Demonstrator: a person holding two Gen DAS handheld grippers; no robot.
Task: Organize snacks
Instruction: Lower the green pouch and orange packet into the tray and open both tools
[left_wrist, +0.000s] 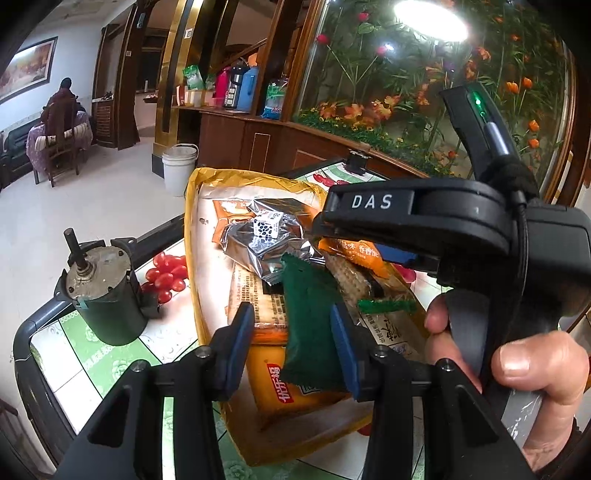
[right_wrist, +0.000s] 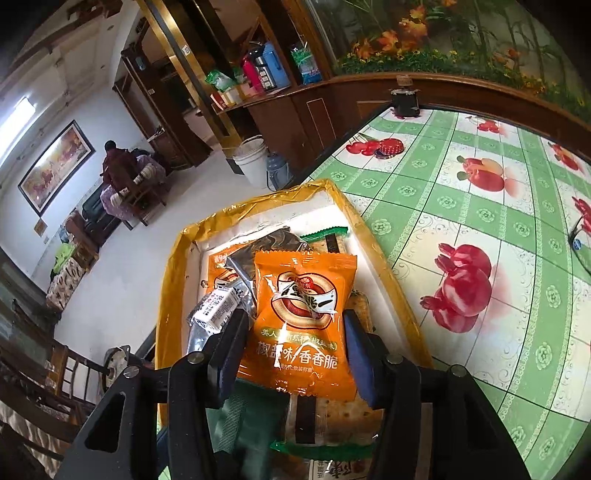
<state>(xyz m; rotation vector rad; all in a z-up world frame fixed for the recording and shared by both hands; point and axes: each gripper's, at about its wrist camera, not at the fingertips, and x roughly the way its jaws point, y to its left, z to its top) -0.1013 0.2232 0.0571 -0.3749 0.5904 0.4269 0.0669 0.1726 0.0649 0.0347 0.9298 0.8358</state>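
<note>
A tray with a yellow-taped rim (left_wrist: 192, 221) (right_wrist: 177, 280) holds a pile of snack packets. A dark green packet (left_wrist: 310, 321) lies between the pads of my left gripper (left_wrist: 291, 314). It touches the right pad, and a gap shows at the left pad. My right gripper (right_wrist: 295, 315) is shut on an orange packet (right_wrist: 303, 325) (left_wrist: 354, 251), which is raised over the pile. Under it lie a silver foil packet (left_wrist: 258, 247), a small white box (right_wrist: 214, 310) and a cracker pack (right_wrist: 332, 417). A hand (left_wrist: 517, 369) grips the right tool's handle.
A grey metal motor (left_wrist: 103, 295) stands on the table just left of the tray, near the table's dark edge. The green-and-white fruit-print tablecloth (right_wrist: 480, 184) stretches to the right, with a red-lidded tin (right_wrist: 391, 146) far off. A white bucket (left_wrist: 179, 166) stands on the floor.
</note>
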